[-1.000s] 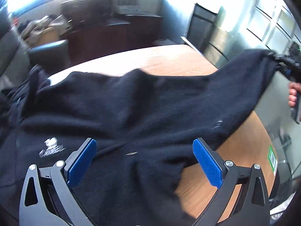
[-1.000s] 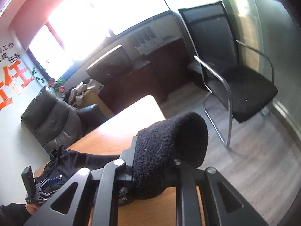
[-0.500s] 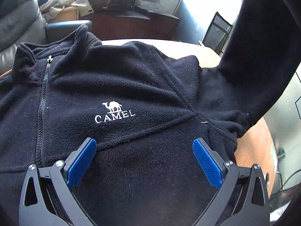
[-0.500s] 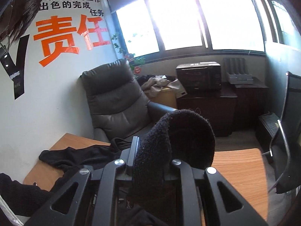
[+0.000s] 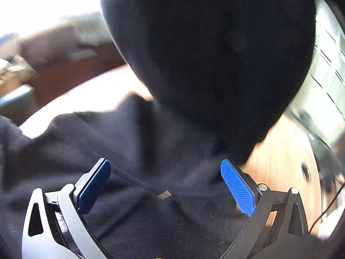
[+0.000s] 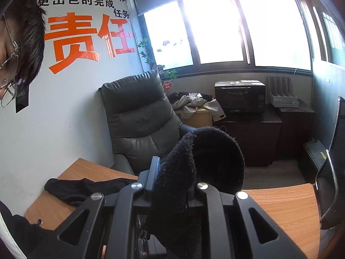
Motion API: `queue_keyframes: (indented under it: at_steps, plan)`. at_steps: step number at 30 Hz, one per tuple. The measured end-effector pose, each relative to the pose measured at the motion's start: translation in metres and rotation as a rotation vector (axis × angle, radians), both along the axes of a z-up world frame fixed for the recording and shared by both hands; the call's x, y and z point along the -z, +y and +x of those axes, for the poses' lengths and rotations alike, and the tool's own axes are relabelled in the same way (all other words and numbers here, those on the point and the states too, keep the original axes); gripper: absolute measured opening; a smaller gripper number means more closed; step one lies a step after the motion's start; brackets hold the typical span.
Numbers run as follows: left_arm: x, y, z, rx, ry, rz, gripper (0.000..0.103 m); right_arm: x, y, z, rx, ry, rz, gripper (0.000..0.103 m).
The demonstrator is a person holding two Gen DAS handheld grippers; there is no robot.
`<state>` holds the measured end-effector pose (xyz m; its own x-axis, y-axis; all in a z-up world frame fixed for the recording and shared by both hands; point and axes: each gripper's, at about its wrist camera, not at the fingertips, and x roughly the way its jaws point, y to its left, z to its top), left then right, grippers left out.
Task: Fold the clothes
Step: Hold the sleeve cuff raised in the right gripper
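The right gripper (image 6: 172,185), clamped on the black fleece (image 5: 151,172) sleeve (image 5: 204,54), has swung it from the frame's right edge across the upper centre, over the body lying on the table (image 5: 280,161), likely folding it inward; left gripper (image 5: 166,185) fingers wide, empty.
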<state>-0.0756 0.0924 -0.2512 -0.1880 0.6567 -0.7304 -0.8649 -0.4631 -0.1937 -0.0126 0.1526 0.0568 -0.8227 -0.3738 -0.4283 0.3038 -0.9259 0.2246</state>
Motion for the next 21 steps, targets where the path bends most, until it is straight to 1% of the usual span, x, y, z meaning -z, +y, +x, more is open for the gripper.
queue_keyframes:
  at_steps: [4, 7, 9, 11, 12, 15, 17, 18, 19, 21]
  plan:
    - [0.006, 0.007, -0.005, 0.002, -0.028, -0.033, 0.103, 0.001, 0.015, 0.008, 0.015, 0.006, -0.011, 0.018]
    - [0.001, 0.006, -0.001, 0.001, 0.028, -0.053, 0.103, 0.002, 0.026, 0.014, 0.026, 0.010, -0.020, 0.018]
    - [-0.015, -0.004, 0.006, -0.015, 0.123, -0.013, 0.103, 0.002, 0.034, 0.017, 0.034, 0.013, -0.026, 0.018]
    - [-0.022, -0.018, 0.004, -0.032, 0.111, 0.014, 0.103, 0.002, 0.040, 0.021, 0.039, 0.018, -0.026, 0.018]
    - [-0.019, -0.023, 0.001, -0.040, 0.090, 0.008, 0.103, 0.001, 0.040, 0.023, 0.036, 0.023, -0.017, 0.018]
    - [0.007, -0.025, -0.005, -0.046, 0.018, -0.074, 0.103, 0.004, 0.044, 0.024, 0.035, 0.018, -0.033, 0.018]
    - [0.013, -0.015, 0.003, -0.022, 0.061, -0.132, 0.103, 0.008, 0.041, 0.023, 0.034, 0.009, -0.037, 0.018]
    - [0.015, -0.011, 0.004, -0.021, 0.071, -0.146, 0.103, 0.009, 0.039, 0.023, 0.030, 0.006, -0.038, 0.018]
    - [0.016, -0.008, 0.005, -0.021, 0.082, -0.159, 0.103, 0.009, 0.035, 0.023, 0.022, 0.003, -0.036, 0.018]
    - [0.013, -0.011, 0.004, -0.046, 0.088, -0.153, 0.103, 0.006, 0.027, 0.022, 0.001, 0.002, -0.034, 0.018]
